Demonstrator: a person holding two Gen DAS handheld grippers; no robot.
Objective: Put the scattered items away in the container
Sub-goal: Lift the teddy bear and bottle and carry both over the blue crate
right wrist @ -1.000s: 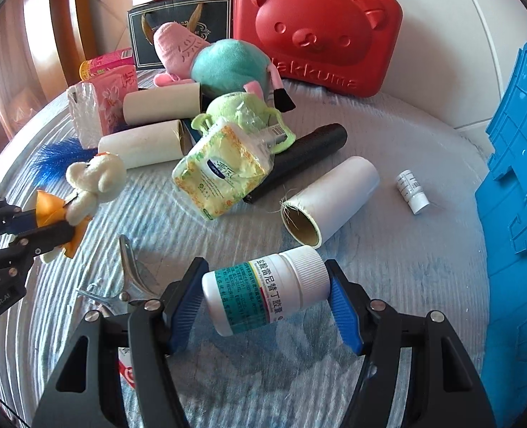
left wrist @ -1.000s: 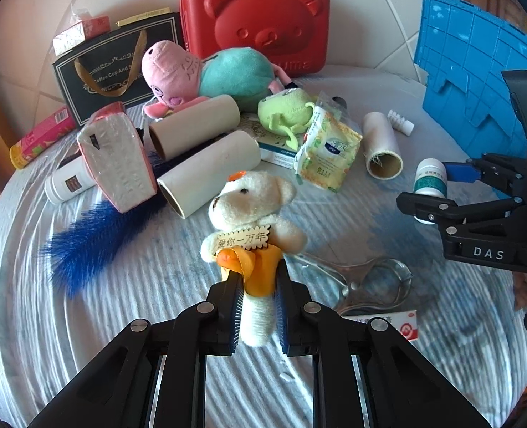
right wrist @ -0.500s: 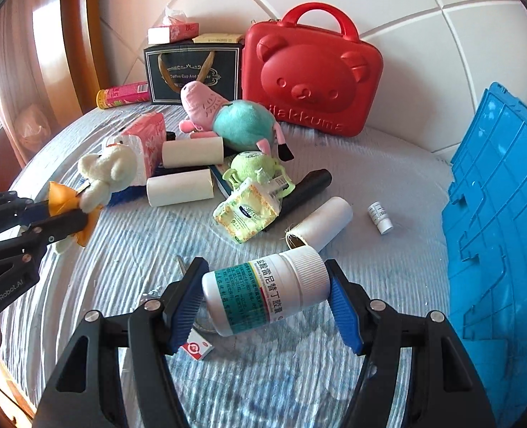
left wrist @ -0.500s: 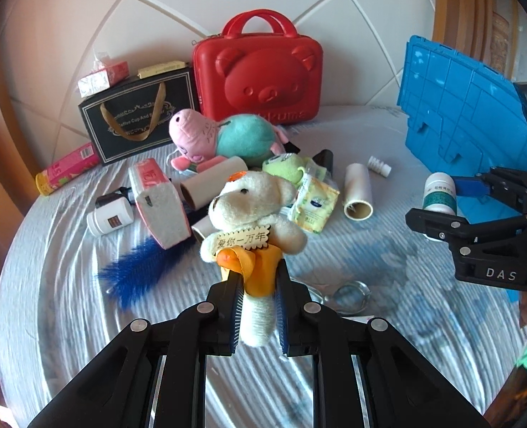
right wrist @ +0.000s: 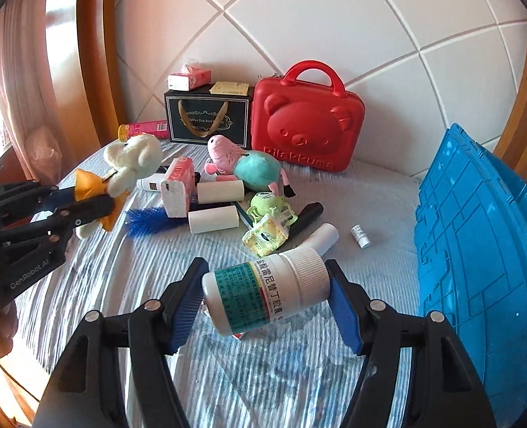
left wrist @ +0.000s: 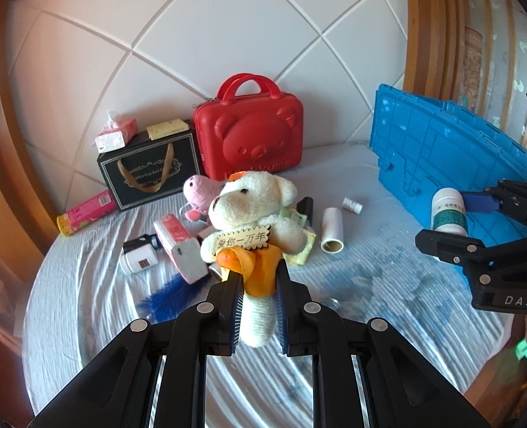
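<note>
My left gripper [left wrist: 258, 285] is shut on a white teddy bear [left wrist: 252, 214] with an orange ribbon, held high above the table; it also shows in the right wrist view [right wrist: 131, 164]. My right gripper [right wrist: 265, 292] is shut on a white medicine bottle [right wrist: 267, 292] with a green label, also lifted; it shows at the right of the left wrist view [left wrist: 447, 210]. The blue crate [right wrist: 477, 249] stands at the right, its wall beside the bottle. Scattered items lie mid-table: paper rolls [right wrist: 213, 219], a pink and teal plush [right wrist: 245, 164], a yellow packet [right wrist: 265, 237], a blue feather [right wrist: 149, 219].
A red bear case [right wrist: 306, 132], a black gift bag [right wrist: 206, 117] with a tissue pack on top, and a pink tube [right wrist: 142, 130] stand at the back by the wall. A small white vial [right wrist: 360, 236] lies near the crate. A wooden frame rises at the left.
Both grippers have risen and pulled back from the table, carrying the bear and the bottle; the scattered items look smaller and farther away. Grips are unchanged.
</note>
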